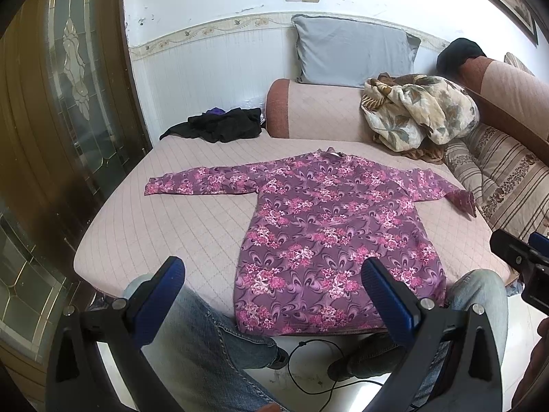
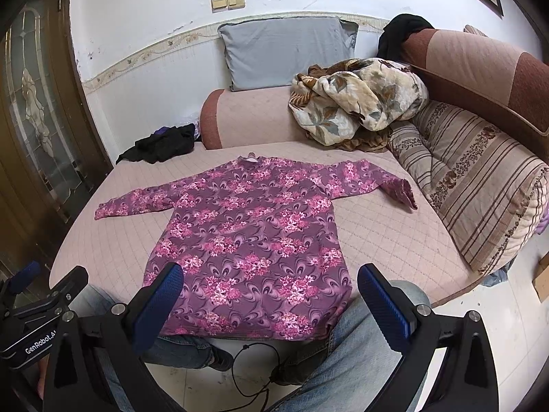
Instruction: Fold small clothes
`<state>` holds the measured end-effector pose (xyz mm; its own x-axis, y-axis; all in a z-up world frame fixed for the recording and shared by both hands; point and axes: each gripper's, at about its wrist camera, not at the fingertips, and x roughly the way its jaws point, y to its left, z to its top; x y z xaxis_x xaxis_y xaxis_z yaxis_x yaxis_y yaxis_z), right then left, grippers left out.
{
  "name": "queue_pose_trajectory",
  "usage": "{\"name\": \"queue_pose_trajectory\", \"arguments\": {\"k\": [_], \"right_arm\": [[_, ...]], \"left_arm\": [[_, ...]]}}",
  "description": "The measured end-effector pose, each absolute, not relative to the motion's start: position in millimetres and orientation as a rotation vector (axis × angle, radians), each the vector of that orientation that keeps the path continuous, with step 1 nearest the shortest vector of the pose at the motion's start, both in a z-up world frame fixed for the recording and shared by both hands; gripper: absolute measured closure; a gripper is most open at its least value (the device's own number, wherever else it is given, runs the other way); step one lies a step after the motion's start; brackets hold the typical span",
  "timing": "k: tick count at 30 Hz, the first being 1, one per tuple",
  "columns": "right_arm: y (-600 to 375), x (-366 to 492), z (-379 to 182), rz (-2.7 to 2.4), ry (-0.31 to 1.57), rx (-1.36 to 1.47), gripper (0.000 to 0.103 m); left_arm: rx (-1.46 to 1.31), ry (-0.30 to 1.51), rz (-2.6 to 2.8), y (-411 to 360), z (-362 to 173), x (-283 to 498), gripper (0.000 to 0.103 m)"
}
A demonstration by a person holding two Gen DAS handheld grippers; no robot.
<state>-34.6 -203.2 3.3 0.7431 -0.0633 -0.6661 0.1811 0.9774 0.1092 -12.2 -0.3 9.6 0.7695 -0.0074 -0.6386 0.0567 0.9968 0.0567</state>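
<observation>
The left gripper (image 1: 272, 281) hangs released, its blue ribbed pads spread wide and holding nothing, above the person's jeans-clad knees (image 1: 206, 336). The right gripper (image 2: 269, 283) is likewise spread wide and empty, hovering over the near hem of the garment without touching it.

The purple long-sleeved top with pink flower print (image 2: 254, 240) lies flat and unfolded on the pale pink quilted mattress cover (image 2: 384, 240), both sleeves stretched out sideways, collar towards the wall, hem at the near edge.

Beyond it, a crumpled black garment (image 2: 164, 146) sits at the far left corner of the mattress. A pink bolster with rust-brown ends (image 2: 247, 120) runs along the back, with a grey pillow (image 2: 284, 53) propped against the white wall behind it. A rumpled beige leaf-patterned blanket (image 2: 357, 99) is heaped to the right, beside a striped brown padded cushion (image 2: 473, 178). A wooden door with leaded glass (image 1: 68, 79) stands at left. A black cable (image 2: 254, 370) lies on the white tiled floor.
</observation>
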Motion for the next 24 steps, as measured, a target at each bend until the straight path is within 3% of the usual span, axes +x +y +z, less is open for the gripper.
{"name": "queue_pose_trajectory", "arguments": {"k": [24], "right_arm": [[-193.3,-33.4,5.9,-0.137,0.726,0.14,0.0]], "left_arm": [[0.058,0.694,-0.025,5.0,2.7,-9.8,0.001]]}}
